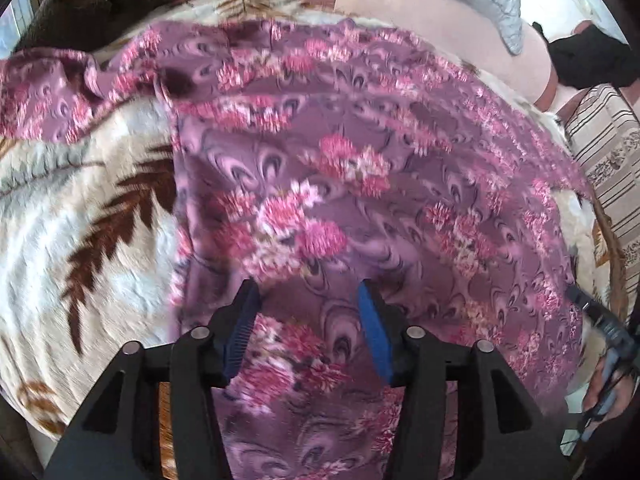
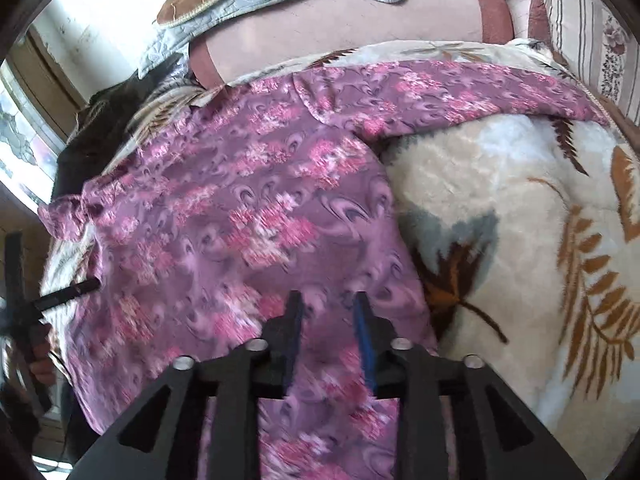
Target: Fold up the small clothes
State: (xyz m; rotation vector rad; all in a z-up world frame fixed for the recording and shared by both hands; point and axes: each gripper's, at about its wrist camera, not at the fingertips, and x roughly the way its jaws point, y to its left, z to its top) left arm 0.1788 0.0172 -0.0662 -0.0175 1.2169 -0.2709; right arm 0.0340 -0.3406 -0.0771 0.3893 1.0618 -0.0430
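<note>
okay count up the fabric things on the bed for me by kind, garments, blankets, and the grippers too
Garments: 1, the floral garment.
Blankets: 1, the leaf blanket.
Grippers: 2, left gripper and right gripper, both open over the garment.
Total: 4

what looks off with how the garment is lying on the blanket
The garment lies mostly flat on the blanket, but its sleeve at the far left is bunched and crumpled instead of spread out. Nothing looks damaged.
</note>
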